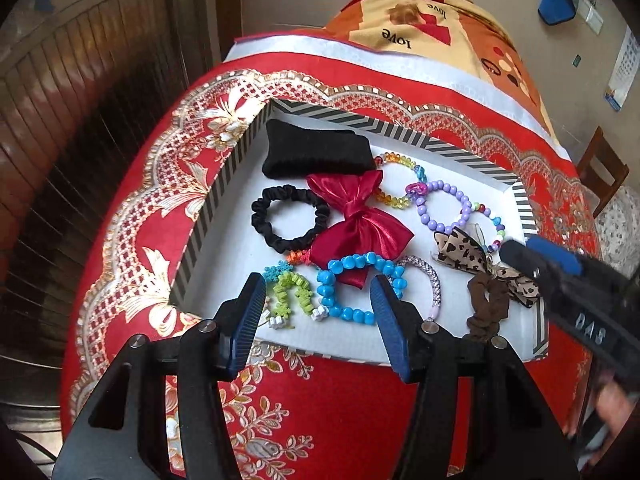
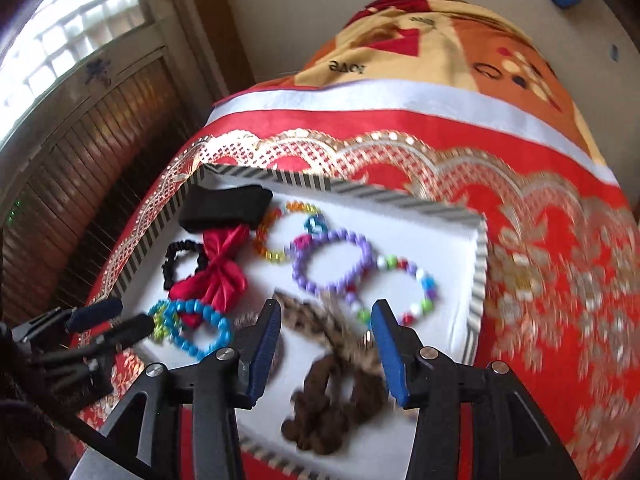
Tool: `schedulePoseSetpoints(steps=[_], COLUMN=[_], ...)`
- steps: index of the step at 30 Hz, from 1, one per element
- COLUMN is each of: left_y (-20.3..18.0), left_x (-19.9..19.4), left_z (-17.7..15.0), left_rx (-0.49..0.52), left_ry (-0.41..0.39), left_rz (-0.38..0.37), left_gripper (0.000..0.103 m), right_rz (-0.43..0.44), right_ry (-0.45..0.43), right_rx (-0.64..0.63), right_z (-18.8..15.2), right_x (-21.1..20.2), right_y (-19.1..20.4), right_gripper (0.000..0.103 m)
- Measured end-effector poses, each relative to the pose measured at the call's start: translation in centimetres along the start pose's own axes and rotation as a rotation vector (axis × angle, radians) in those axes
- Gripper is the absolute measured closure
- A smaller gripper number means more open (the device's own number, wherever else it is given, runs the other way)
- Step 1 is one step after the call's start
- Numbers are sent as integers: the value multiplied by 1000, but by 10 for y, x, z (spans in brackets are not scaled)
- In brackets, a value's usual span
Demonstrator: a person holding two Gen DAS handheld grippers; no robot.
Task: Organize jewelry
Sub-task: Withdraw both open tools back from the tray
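A shallow white tray with a black-and-white striped rim (image 1: 224, 184) is seen on a red tablecloth with gold floral trim (image 1: 132, 216). Inside it, a black velvet cushion (image 1: 316, 152) lies at the far left corner, its long axis running along the far rim. Just nearer, a black fabric scrunchie (image 1: 288, 218) lies flat, touched by a red satin bow (image 1: 356, 220) whose long axis runs diagonally from far left to near right. A bracelet of turquoise beads (image 1: 352, 288) lies at the near side, overlapping the bow's tail, with a green flower-bead bracelet (image 1: 288, 292) beside it. A lilac bead bracelet (image 1: 436, 204) and a multicoloured bead bracelet (image 2: 400, 292) lie toward the right rim. A brown scrunchie with a leopard-print ribbon (image 2: 332, 392) lies near the near right corner, its ribbon pointing diagonally away to the left.

The left gripper (image 1: 318, 312) is held above the turquoise bracelet, fingers spread wide, nothing grasped. The right gripper (image 2: 326, 344) is held over the brown scrunchie, fingers likewise wide apart and empty.
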State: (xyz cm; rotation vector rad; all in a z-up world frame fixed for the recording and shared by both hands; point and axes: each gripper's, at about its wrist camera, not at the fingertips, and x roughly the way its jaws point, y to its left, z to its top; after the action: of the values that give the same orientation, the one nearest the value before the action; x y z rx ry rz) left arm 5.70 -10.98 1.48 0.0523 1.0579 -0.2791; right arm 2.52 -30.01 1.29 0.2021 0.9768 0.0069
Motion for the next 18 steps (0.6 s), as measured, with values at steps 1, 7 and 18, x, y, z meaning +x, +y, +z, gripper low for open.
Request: schedulePoseSetpoints(steps=[1,7,18], left_y=[-1,-6,-13], left_x=[-3,-23,-50], left_z=[0,-2,-1], left_rx=[4,30,49], left_ry=[-7,-66,-145], left_rz=[3,27,37], left_gripper=[49,49,49], right_rz=[-8,-24,-71], right_ry=[-3,-46,-138], right_rx=[7,65,90], right_z=[-4,-17,-25], right_x=[-3,-24,-62], right_y=[1,1,7], right_gripper=[58,58,45])
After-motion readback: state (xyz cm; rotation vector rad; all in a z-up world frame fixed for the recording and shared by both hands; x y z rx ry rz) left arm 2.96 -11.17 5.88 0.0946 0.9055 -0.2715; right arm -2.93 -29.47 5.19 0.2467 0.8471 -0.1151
